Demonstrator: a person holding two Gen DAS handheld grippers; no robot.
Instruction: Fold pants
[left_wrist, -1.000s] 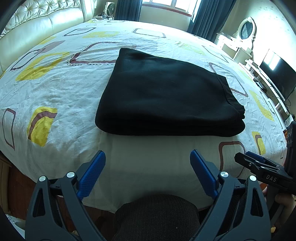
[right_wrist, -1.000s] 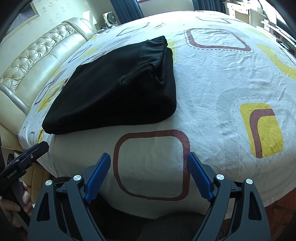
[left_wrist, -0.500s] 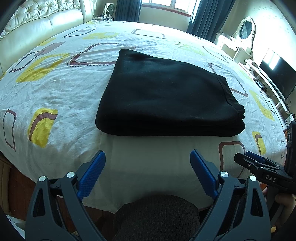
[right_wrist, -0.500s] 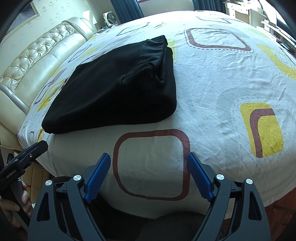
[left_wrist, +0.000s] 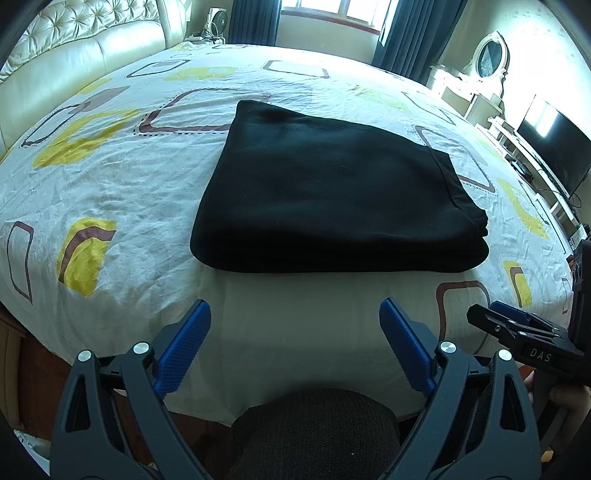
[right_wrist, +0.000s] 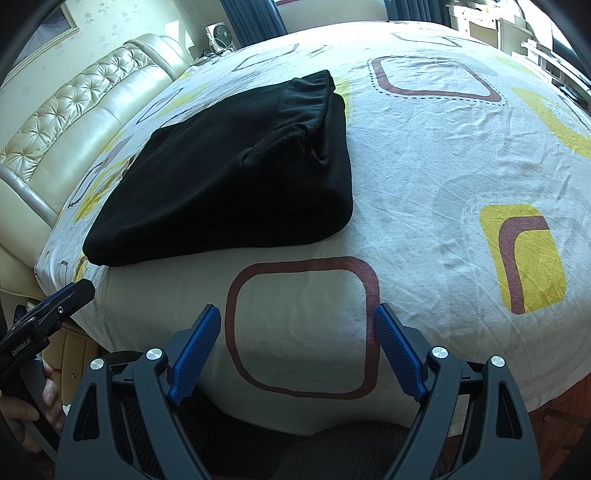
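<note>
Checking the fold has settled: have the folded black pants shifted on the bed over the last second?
No. The folded black pants keep the same place against the brown square outline on the patterned bedsheet in both views.

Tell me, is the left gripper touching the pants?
Apart. In the left wrist view the open left gripper sits short of the folded pants, with a strip of bare sheet between them.

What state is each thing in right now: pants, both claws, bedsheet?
Pants: folded into a flat stack, lying on the bed, untouched.
Left claw: open, empty, short of the pants.
Right claw: open, empty, over the bed's edge.
Bedsheet: spread out, lightly wrinkled.
</note>
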